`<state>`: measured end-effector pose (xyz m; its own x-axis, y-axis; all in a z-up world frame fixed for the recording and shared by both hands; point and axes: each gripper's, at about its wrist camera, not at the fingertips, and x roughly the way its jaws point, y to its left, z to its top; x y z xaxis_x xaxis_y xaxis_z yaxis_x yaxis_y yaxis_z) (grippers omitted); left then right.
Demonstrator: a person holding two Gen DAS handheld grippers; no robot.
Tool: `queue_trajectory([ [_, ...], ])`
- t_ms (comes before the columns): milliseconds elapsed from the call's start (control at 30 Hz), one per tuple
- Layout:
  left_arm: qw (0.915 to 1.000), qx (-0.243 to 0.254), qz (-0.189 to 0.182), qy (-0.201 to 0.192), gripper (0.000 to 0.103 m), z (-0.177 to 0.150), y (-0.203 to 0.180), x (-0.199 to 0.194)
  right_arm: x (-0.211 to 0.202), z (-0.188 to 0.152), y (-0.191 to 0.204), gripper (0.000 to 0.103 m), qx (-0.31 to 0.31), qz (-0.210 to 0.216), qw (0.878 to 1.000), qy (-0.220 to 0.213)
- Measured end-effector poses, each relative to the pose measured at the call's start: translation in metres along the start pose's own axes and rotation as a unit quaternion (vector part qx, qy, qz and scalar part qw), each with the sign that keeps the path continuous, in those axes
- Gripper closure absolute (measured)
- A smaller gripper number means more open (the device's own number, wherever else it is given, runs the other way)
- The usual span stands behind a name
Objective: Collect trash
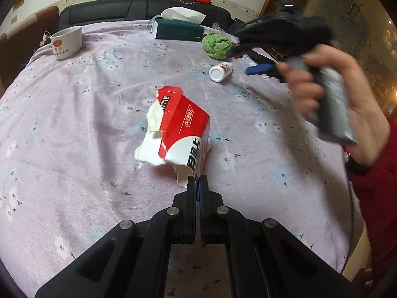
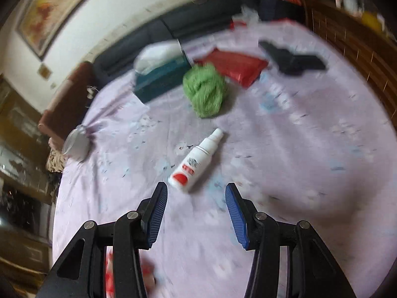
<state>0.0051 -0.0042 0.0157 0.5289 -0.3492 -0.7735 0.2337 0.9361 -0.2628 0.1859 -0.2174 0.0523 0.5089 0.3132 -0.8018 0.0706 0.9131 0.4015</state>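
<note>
**Presently: torn pack gripped, bottle loose**

We record a worktop under a lilac floral cloth. On it, largest first: a teal tissue box, a torn red-and-white tissue pack, a green cloth ball, a white spray bottle. The left gripper has its jaws pinched on the pack's near edge. The right gripper has its jaws half-wide and empty, just short of the lying bottle.
</note>
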Motion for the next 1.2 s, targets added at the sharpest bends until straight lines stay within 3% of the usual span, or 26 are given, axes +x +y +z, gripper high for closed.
queue_trajectory([
  [100, 0.9999, -0.010, -0.009, 0.002, 0.101, 0.001, 0.008, 0.001, 0.036, 0.015, 0.003, 0.051, 0.032, -0.023, 0.999, 0.013],
  [233, 0.9995, -0.027, -0.018, 0.004, 0.089, 0.005, 0.019, 0.003, 0.071, 0.022, 0.006, 0.056, 0.050, -0.042, 0.997, 0.042],
  [300, 0.9990, -0.041, -0.017, 0.002, 0.069, 0.008, 0.025, 0.003, 0.071, 0.019, 0.012, 0.064, 0.031, -0.063, 0.997, 0.030],
  [333, 0.9987, -0.049, -0.016, 0.000, 0.048, 0.009, 0.028, 0.003, 0.072, 0.017, 0.015, 0.067, 0.019, -0.066, 0.997, 0.031],
  [367, 0.9977, -0.065, -0.017, -0.007, 0.040, 0.010, 0.032, 0.002, 0.071, 0.014, 0.016, 0.067, 0.010, -0.070, 0.997, 0.030],
  [500, 0.9951, -0.096, -0.021, -0.014, 0.045, 0.018, 0.040, 0.007, 0.056, -0.003, 0.016, 0.069, -0.019, -0.066, 0.997, 0.026],
  [567, 0.9947, -0.101, -0.017, -0.014, 0.080, 0.020, 0.041, 0.011, 0.041, -0.018, 0.012, 0.069, -0.040, -0.062, 0.997, 0.020],
  [667, 0.9931, -0.113, -0.023, -0.021, 0.087, 0.023, 0.041, 0.013, 0.018, -0.036, 0.008, 0.070, -0.061, -0.045, 0.997, 0.017],
  [933, 0.9942, -0.071, 0.024, -0.077, 0.090, 0.010, 0.013, -0.019, -0.052, -0.103, -0.004, 0.071, -0.119, -0.003, 0.993, -0.006],
  [1200, 0.9837, 0.012, 0.089, -0.156, 0.090, -0.040, -0.052, -0.061, -0.116, -0.177, -0.019, 0.071, -0.166, -0.005, 0.983, -0.082],
])
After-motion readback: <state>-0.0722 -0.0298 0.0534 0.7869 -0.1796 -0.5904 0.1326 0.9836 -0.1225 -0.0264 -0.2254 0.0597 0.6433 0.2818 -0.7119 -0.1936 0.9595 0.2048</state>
